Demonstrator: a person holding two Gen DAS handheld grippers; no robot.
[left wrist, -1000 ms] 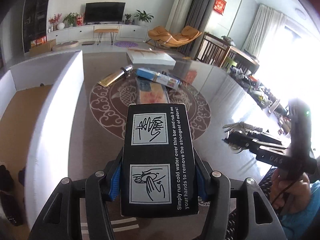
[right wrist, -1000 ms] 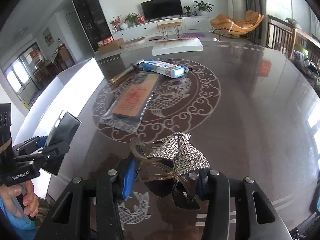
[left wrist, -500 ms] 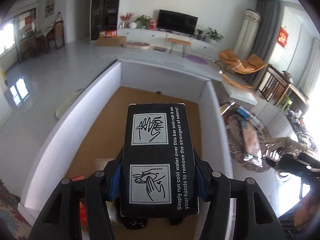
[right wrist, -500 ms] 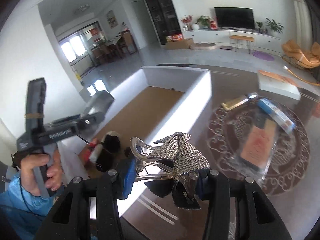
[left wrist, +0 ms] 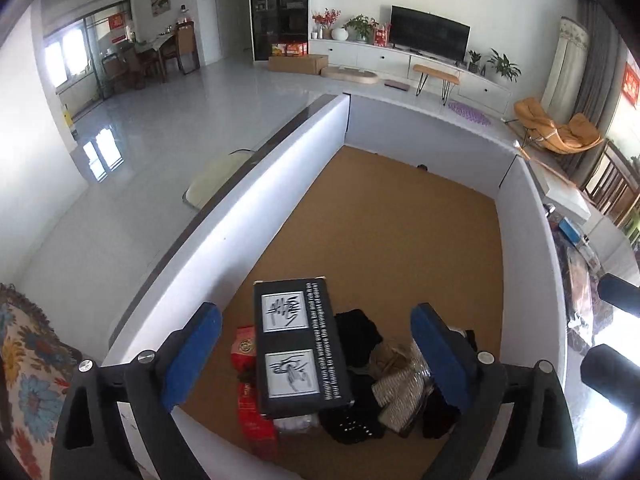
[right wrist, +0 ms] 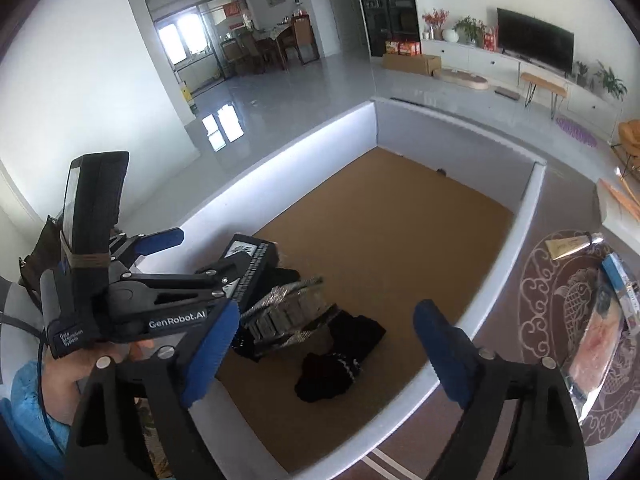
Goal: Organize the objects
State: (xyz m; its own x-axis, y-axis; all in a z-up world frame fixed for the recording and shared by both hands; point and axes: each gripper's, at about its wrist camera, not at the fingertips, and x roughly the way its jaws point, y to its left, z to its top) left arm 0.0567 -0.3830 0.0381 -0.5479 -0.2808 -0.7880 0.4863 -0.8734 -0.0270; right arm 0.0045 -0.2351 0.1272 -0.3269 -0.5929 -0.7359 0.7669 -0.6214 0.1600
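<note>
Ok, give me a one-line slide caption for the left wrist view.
Left gripper open above the white bin, black instruction box between its spread fingers over the pile of clothes.

A big white-walled box [left wrist: 256, 200] with a brown cardboard floor held the pile at its near end, while the far half of the floor showed bare brown. A black carton with hand-washing pictures [left wrist: 300, 348] sat over a red packet [left wrist: 245, 350] on the left, with black fabric [left wrist: 358, 330] and a silvery sparkly piece [left wrist: 400, 396] just right of it. Right of the box, the dark patterned table [right wrist: 536, 312] carried a clear-wrapped flat pack [right wrist: 600, 348], a blue-ended box [right wrist: 618, 280] and a gold tube [right wrist: 568, 245].
</note>
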